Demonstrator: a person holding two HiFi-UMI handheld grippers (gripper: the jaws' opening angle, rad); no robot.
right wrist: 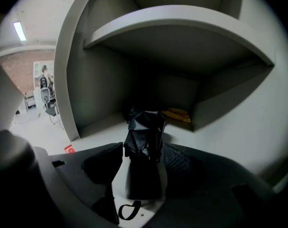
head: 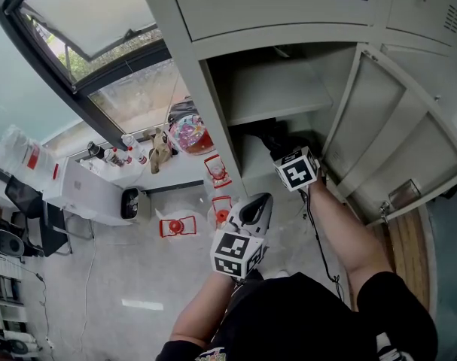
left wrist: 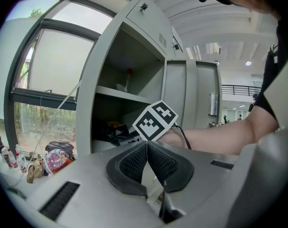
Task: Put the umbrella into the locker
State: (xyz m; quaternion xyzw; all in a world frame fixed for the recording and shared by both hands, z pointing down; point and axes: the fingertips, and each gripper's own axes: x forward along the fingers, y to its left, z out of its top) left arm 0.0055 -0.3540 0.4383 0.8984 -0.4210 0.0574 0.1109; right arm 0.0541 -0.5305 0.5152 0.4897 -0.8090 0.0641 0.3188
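Right gripper (right wrist: 144, 152): your jaws are spread wide inside the locker (right wrist: 77, 80), either side of the umbrella (right wrist: 144, 137), not clamping it.
Left gripper (left wrist: 147, 148): your jaws are pressed together with nothing between them, outside the locker.
Umbrella: black, folded, lying on the compartment floor under the shelf (right wrist: 181, 23), in front of a yellow object (right wrist: 178, 114).
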